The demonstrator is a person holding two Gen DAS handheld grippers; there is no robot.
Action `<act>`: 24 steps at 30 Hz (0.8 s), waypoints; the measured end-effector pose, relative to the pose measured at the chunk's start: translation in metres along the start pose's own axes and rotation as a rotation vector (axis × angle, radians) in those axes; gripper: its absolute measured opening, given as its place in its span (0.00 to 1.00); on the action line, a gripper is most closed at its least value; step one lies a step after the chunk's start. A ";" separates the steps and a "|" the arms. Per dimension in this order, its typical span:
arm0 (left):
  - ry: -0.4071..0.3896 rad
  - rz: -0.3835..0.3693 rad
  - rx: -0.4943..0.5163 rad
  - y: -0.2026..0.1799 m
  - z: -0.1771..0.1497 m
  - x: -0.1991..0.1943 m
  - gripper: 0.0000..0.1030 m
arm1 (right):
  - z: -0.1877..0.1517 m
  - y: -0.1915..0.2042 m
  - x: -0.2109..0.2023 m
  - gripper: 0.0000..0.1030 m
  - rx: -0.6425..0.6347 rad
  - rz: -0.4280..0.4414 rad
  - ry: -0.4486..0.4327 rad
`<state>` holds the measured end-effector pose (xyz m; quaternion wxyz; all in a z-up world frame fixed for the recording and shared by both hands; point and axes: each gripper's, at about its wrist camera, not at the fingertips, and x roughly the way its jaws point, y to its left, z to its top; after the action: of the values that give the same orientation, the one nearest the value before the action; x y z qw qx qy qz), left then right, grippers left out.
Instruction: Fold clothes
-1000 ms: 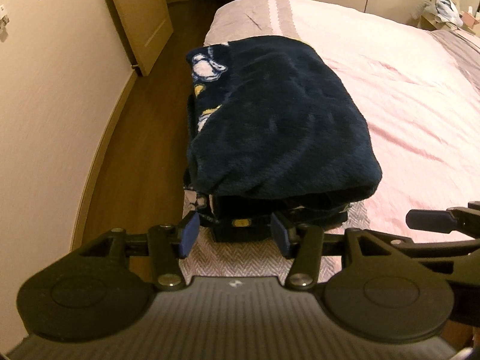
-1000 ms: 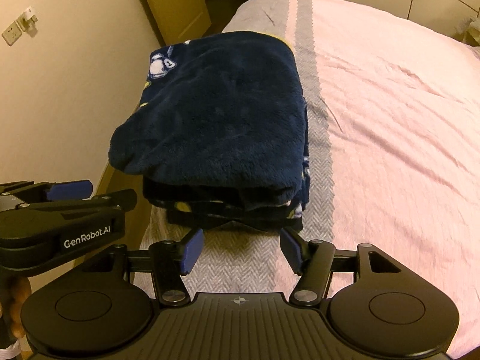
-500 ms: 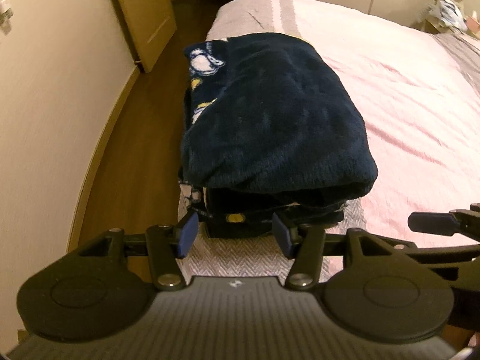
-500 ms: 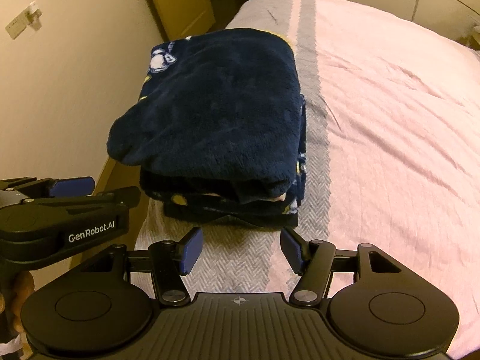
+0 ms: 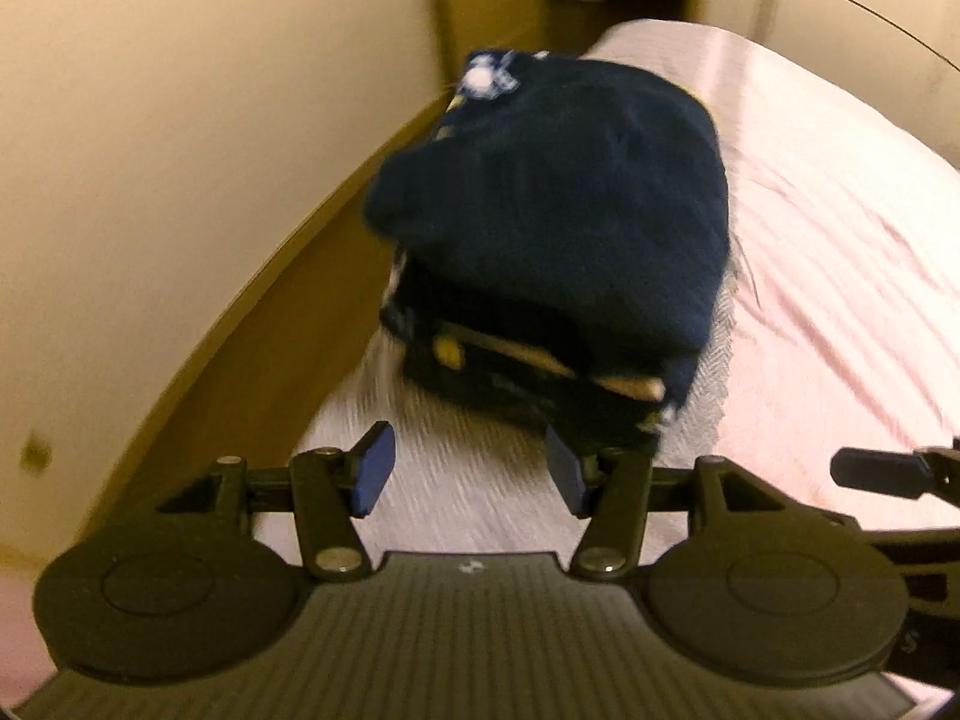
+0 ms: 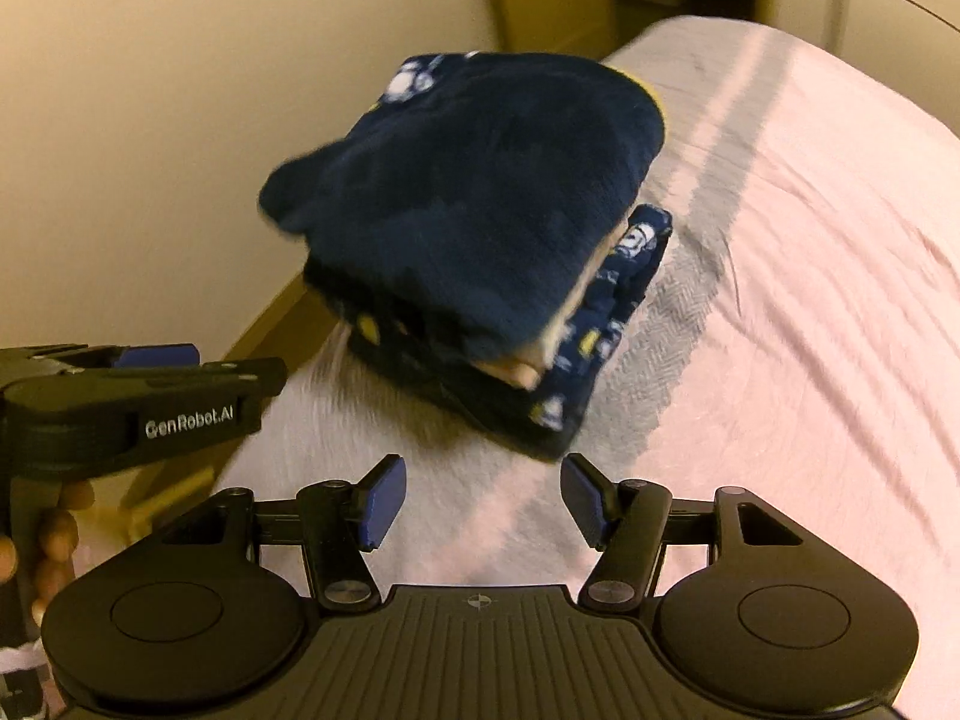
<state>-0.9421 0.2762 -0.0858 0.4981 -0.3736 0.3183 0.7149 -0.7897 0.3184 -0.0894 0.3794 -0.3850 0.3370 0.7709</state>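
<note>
Both views have swung and pulled back since half a second ago: the pile (image 5: 552,222) now sits clear ahead of my tongs instead of right at the tips, and it reads turned, one corner pointing at me. It lies on the bed (image 5: 840,252), near the bed's left edge, with the wall (image 5: 150,150) and a strip of wooden floor (image 5: 252,312) beyond that edge.

In the right view the pile (image 6: 474,216) is ahead and a little left of centre, its long axis running away from me and tilted to the right. Folded layers show at the near end; the frames are smeared by motion, so I can't count them, but I'd judge the folding mostly done.

My left tongs (image 5: 468,468) are spread wide and hold nothing, the near corner of the pile just beyond the right pad. My right tongs (image 6: 483,501) are likewise spread and empty, with that corner just past them. Neither is clearly nearer.
</note>
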 end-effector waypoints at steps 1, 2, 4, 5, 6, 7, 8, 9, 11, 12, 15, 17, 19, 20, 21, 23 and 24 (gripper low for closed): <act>0.008 0.021 -0.043 -0.012 -0.012 -0.008 0.50 | -0.008 -0.010 -0.006 0.59 -0.034 0.017 0.004; 0.014 0.034 -0.076 -0.024 -0.023 -0.016 0.50 | -0.018 -0.021 -0.014 0.59 -0.066 0.034 0.010; 0.025 0.060 -0.139 -0.047 -0.044 -0.032 0.50 | -0.037 -0.042 -0.030 0.59 -0.125 0.063 0.023; 0.039 0.070 -0.159 -0.056 -0.053 -0.039 0.50 | -0.047 -0.052 -0.039 0.59 -0.152 0.072 0.029; 0.053 0.066 -0.167 -0.068 -0.059 -0.047 0.50 | -0.054 -0.062 -0.048 0.59 -0.168 0.073 0.034; 0.066 0.060 -0.175 -0.079 -0.065 -0.055 0.50 | -0.061 -0.071 -0.056 0.59 -0.179 0.069 0.040; 0.068 0.056 -0.176 -0.089 -0.067 -0.061 0.50 | -0.066 -0.081 -0.064 0.59 -0.178 0.074 0.039; 0.063 0.063 -0.176 -0.098 -0.068 -0.068 0.50 | -0.070 -0.091 -0.072 0.59 -0.172 0.081 0.036; 0.030 0.085 -0.171 -0.117 -0.069 -0.081 0.53 | -0.076 -0.103 -0.084 0.59 -0.177 0.080 0.020; 0.018 0.089 -0.165 -0.124 -0.070 -0.085 0.57 | -0.078 -0.108 -0.089 0.59 -0.181 0.079 0.011; -0.012 0.095 -0.151 -0.143 -0.071 -0.091 0.57 | -0.084 -0.119 -0.099 0.59 -0.198 0.060 -0.016; -0.032 0.090 -0.155 -0.152 -0.073 -0.091 0.58 | -0.088 -0.125 -0.105 0.59 -0.210 0.054 -0.028; -0.038 0.103 -0.144 -0.164 -0.074 -0.089 0.58 | -0.092 -0.132 -0.111 0.59 -0.227 0.055 -0.037; -0.046 0.107 -0.138 -0.169 -0.075 -0.089 0.58 | -0.094 -0.137 -0.113 0.59 -0.228 0.051 -0.036; -0.055 0.111 -0.131 -0.174 -0.076 -0.088 0.58 | -0.095 -0.142 -0.114 0.59 -0.225 0.045 -0.035; -0.068 0.138 -0.143 -0.183 -0.078 -0.088 0.59 | -0.095 -0.150 -0.115 0.59 -0.228 0.022 -0.040; -0.075 0.152 -0.150 -0.187 -0.079 -0.088 0.59 | -0.095 -0.154 -0.116 0.59 -0.238 0.007 -0.046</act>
<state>-0.7277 0.2256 -0.0678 0.4247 -0.3575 0.2725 0.7859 -0.5791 0.2779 -0.0712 0.3359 -0.4082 0.2355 0.8155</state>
